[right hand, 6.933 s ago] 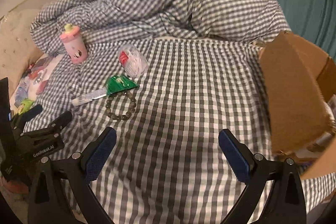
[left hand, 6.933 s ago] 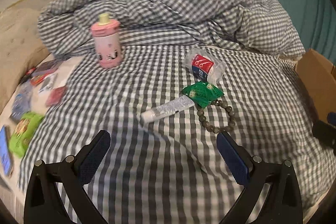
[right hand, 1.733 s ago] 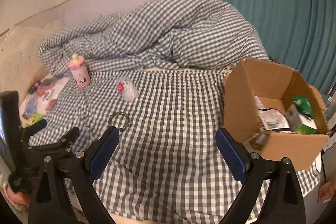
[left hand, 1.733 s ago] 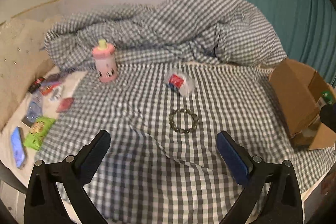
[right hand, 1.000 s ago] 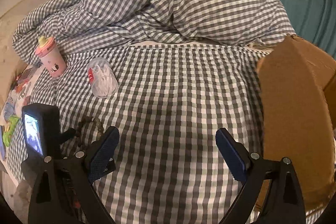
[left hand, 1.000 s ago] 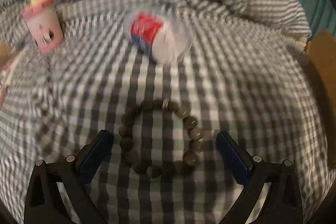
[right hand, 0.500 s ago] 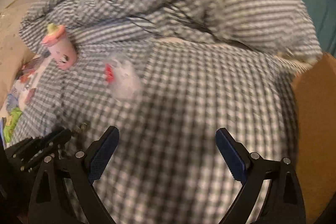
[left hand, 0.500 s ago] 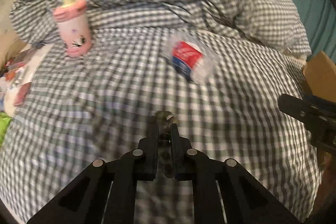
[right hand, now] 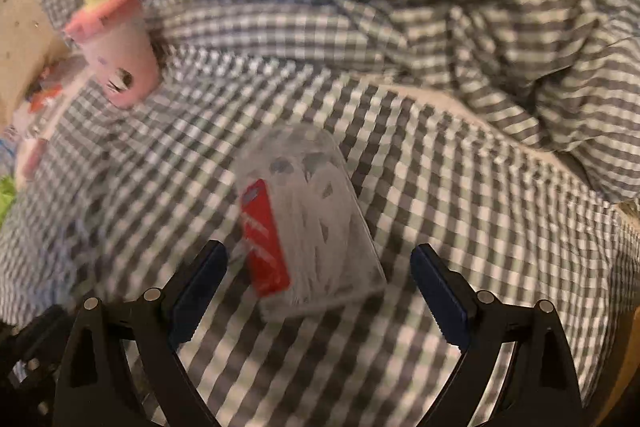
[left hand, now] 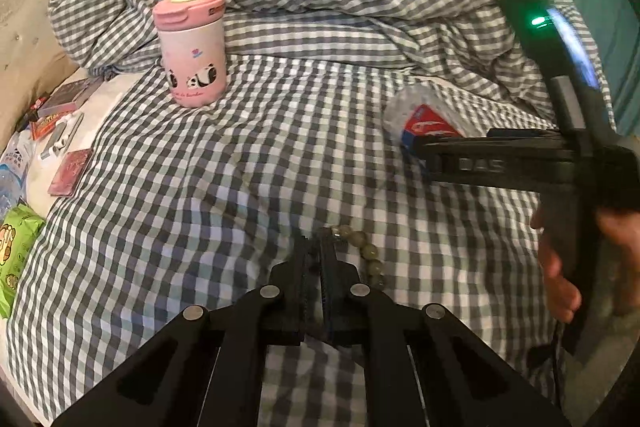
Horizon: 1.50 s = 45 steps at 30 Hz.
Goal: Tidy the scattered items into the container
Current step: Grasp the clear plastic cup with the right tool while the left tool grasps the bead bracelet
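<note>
The left gripper (left hand: 318, 259) is clamped fully together on one side of the bead bracelet (left hand: 362, 253), whose free beads trail off toward 4 o'clock from the tips; pinching a single strand is the practical hold on a loose ring that offers no solid body. The right gripper (right hand: 318, 291) stands wide apart with nothing held, its blue pads flanking the near end of the clear plastic tub (right hand: 310, 227) with the red label, which lies on its side on the checked bedcover (left hand: 200, 167); the straddle suggests a grasp across the tub's width is being lined up. The pink bottle (left hand: 191, 43) stands upright at 11 o'clock, untouched. The cardboard container is not in either current view. Against the earlier views, the left jaws stood wide around the bracelet lying flat as a ring; the tub then lay far at 10 o'clock from the right gripper, and the container showed at 3 o'clock.
</note>
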Tool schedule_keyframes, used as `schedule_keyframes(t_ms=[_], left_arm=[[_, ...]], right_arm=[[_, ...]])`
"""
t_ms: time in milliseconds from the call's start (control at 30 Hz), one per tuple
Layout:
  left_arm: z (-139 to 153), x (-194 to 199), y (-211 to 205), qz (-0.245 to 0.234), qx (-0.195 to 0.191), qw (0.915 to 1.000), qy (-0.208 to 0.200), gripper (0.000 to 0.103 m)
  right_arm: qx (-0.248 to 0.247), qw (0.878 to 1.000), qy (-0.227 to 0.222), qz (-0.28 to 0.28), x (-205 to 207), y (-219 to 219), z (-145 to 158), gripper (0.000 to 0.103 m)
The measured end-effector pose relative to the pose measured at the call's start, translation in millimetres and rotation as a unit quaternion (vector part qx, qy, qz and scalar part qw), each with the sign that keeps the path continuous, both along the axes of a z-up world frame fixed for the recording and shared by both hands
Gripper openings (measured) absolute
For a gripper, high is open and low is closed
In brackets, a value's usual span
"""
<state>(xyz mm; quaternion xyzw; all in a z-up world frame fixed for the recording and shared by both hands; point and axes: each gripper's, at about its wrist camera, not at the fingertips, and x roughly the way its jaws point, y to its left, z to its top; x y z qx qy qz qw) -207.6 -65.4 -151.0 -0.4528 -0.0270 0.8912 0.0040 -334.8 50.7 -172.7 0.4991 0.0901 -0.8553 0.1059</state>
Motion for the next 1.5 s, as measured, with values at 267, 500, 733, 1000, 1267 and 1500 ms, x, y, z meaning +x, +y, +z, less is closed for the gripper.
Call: schedule_keyframes(t_ms=[267,500,733,1000,1267,1500], left_arm=[[-9.4,-3.6,5.1,-0.015,0.011,0.9998,-0.01,0.004],[-29.9,-11.4,7.4,-0.009,0.011,0.9994,-0.033,0.02],[-30.4,-11.1,21.0,-0.01,-0.012,0.9997,-0.019,0.078],[-52.3,-26.6,21.9,0.005,0.009,0.999,-0.043,0.103],[-31.4,-24.6,1.0,0.013,0.057,0.9974,-0.042,0.011],[-5.6,-2.3,-0.7,0.003,0.051,0.9984,-0.023,0.011]], right_arm=[[-0.014,1.0,0.0,-0.011,21.0,13.4,5.6,0.064],[-0.052,0.998,0.024,-0.02,59.1,39.3,41.2,0.062],[-0.047,0.998,0.012,-0.026,61.2,42.7,31.5,0.061],[-0.056,0.998,0.016,-0.029,59.4,47.0,26.4,0.061],[-0.079,0.996,0.028,-0.035,73.6,57.1,43.3,0.061],[-0.091,0.994,0.05,-0.037,101.0,67.6,71.6,0.061]])
